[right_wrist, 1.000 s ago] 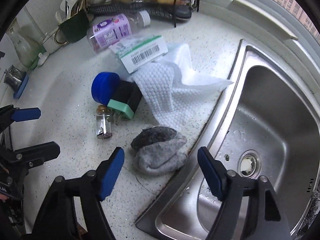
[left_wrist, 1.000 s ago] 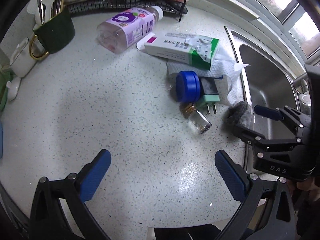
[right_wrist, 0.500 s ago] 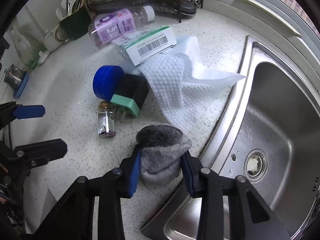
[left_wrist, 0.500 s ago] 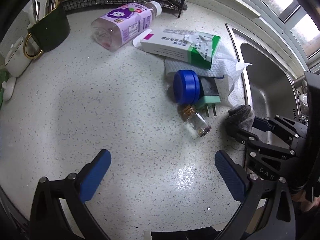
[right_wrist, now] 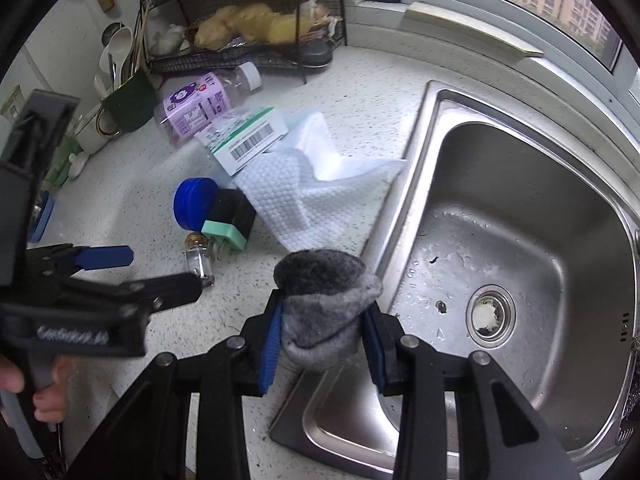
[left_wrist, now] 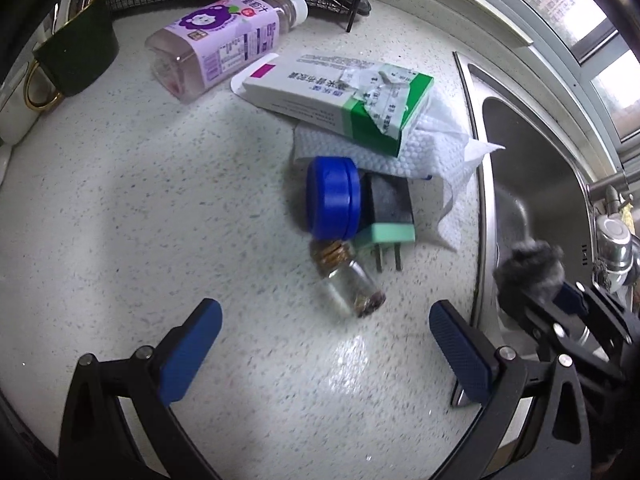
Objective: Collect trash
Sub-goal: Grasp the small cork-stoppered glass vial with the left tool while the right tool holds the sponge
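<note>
Right gripper (right_wrist: pixel 322 332) clamped on a grey sock (right_wrist: pixel 326 304), blue pads pressed into both sides of the bundle, dark cuff end bulging above the fingers. Held clear of the speckled countertop (left_wrist: pixel 160 220), over the rim of the steel sink (right_wrist: pixel 520 184). Seen from the left wrist as a grey tuft (left_wrist: pixel 530 266) poking from the black fingers at the far right, above the sink edge.

Left gripper (left_wrist: pixel 324 344) wide open, nothing between its blue pads (left_wrist: pixel 192 344), hanging just short of a small glass vial (left_wrist: pixel 346 280) with a gold neck, lying on its side. Just beyond the vial: a blue round lid (left_wrist: pixel 332 196) on edge, touching a black charger plug (left_wrist: pixel 386 216) with a mint-green face, prongs toward the vial. Behind those, a white paper towel (right_wrist: pixel 304 196) spread to the sink rim, with a green-and-white carton (left_wrist: pixel 340 96) resting on its far part. A purple-labelled bottle (left_wrist: pixel 224 46) on its side beside the carton, near a dark green mug (left_wrist: pixel 76 52) and a wire rack (right_wrist: pixel 248 40).

Against a second ago: sock flat on the counter beside the sink then, between spread right fingers; now pinched and lifted. Half a second ago already gripped, lower. Left gripper nearer the vial than before, equally wide. Other clutter unmoved.
</note>
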{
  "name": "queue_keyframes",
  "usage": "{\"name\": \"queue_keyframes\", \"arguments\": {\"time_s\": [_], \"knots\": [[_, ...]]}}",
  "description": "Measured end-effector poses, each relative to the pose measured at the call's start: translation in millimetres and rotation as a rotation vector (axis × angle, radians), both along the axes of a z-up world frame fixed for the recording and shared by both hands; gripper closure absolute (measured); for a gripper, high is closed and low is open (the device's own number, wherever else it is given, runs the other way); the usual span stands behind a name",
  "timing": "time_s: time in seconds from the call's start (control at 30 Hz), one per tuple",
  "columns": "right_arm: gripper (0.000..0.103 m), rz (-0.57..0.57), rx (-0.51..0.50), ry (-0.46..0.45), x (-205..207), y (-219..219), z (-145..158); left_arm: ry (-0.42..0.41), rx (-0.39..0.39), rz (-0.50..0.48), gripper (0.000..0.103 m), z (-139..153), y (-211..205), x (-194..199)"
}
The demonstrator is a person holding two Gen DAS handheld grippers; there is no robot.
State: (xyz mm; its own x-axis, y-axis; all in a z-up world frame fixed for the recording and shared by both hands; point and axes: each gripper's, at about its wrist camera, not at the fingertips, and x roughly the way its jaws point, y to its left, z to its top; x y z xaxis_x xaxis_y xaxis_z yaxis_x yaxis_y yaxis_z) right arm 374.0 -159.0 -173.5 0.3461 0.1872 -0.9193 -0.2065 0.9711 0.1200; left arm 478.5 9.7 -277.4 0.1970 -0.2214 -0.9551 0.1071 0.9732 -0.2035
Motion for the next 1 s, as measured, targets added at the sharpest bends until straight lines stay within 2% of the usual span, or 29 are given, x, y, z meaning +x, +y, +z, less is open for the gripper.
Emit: {"name": "queue_keyframes", "arguments": {"time_s": [0.1, 0.23, 0.37, 0.53, 0.63, 0.7, 0.73, 0.8, 0.87, 1.0], "knots": [[0.069, -0.023, 0.008, 0.001, -0.3, -4.5, -0.6, -0.014, 0.059, 0.032, 0.000, -2.5, -5.3, 4.6], [0.069, -0.051, 0.012, 0.004, -2.3, -8.1, -0.5, 0.003, 0.061, 0.073, 0.003, -9.1, -6.2, 11.2], [0.069, -0.068, 0.011, -0.010, -2.3, -8.7, -0.1, 0.037, 0.080, 0.072, 0.012, -18.4, -7.6, 13.8], [0.069, -0.073, 0.019, -0.012, -1.7, -6.4, 0.1, 0.021, 0.116, 0.081, 0.023, -20.8, -10.8, 14.7], [0.069, -0.068, 0.026, -0.009, -1.8, -3.8, -1.5, 0.002, 0.129, 0.075, 0.035, -19.3, -9.3, 13.1], [0.069, -0.065, 0.030, -0.007, -1.9, -1.9, -2.4, -0.011, 0.141, 0.065, 0.052, -17.9, -9.9, 11.7], [0.069, -0.064, 0.034, -0.007, -1.9, -1.2, -2.5, -0.016, 0.145, 0.060, 0.057, -16.9, -9.7, 11.4], [0.069, -0.062, 0.042, -0.005, -2.1, 0.6, -2.5, -0.021, 0.138, 0.062, 0.076, -13.3, -5.4, 11.7], [0.069, -0.061, 0.049, -0.005, -2.3, 1.9, -1.6, -0.019, 0.127, 0.070, 0.084, -9.3, 0.8, 10.0], [0.069, -0.061, 0.070, -0.003, -3.8, 3.9, -0.5, -0.012, 0.114, 0.079, 0.084, -8.6, 15.2, 0.3]]}}
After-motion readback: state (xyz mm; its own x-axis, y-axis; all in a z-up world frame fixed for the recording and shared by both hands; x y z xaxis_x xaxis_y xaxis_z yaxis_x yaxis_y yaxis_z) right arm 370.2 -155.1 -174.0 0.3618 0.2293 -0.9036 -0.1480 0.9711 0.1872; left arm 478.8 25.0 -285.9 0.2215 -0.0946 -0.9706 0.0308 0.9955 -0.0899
